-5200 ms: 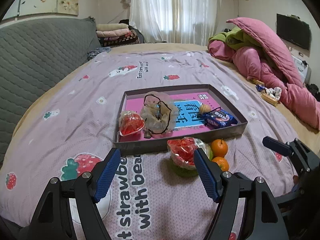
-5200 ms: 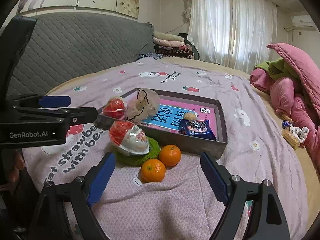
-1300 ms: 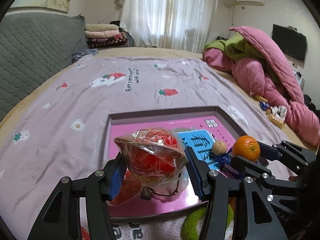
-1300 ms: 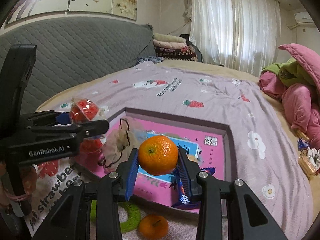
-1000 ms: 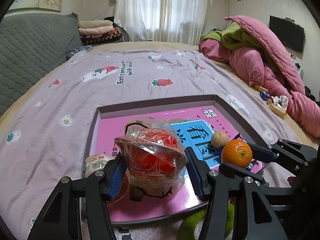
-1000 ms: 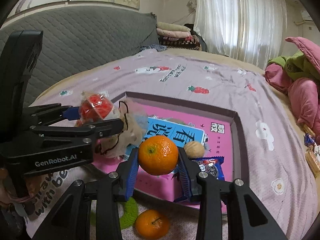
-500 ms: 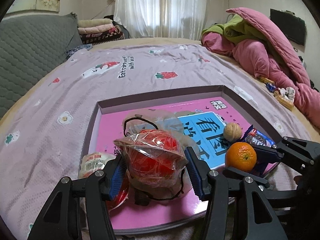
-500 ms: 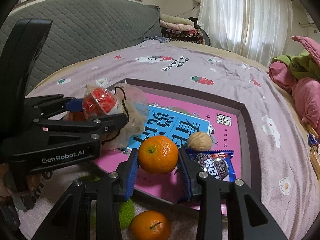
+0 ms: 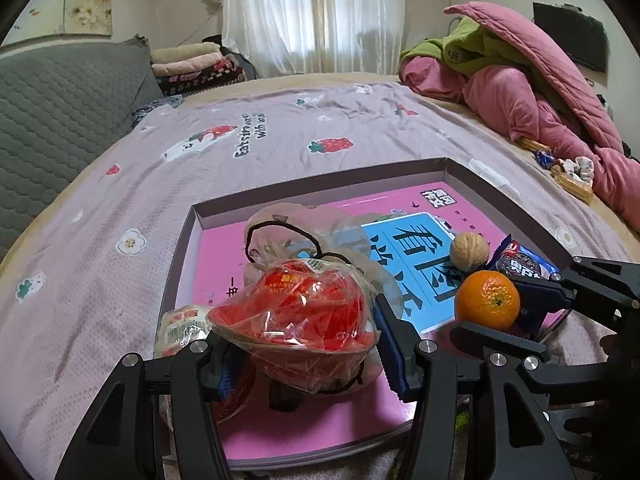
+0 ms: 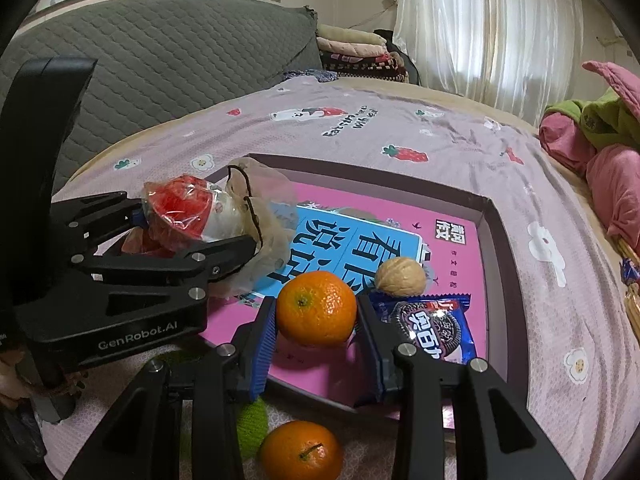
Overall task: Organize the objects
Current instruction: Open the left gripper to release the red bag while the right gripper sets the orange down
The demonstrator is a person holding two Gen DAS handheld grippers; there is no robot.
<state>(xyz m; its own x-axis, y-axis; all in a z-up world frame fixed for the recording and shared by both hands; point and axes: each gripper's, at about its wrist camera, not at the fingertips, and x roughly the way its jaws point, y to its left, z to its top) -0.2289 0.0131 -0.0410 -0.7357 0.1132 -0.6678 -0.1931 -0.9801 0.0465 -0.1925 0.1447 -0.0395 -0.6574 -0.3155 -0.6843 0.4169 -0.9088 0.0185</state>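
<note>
Orange [image 10: 316,308] above tray's near rim [image 10: 320,398]

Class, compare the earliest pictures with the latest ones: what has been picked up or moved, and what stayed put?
The left gripper took the wrapped red snack and the right gripper one orange, lifting both over the tray. The second orange, walnut and cookie packet stayed put.

My left gripper [image 9: 308,344] clamps a clear-wrapped red snack bowl [image 9: 298,316] above the tray [image 10: 494,216]; my right gripper [image 10: 316,334] pinches an orange [image 10: 316,308] over its pink floor.
</note>
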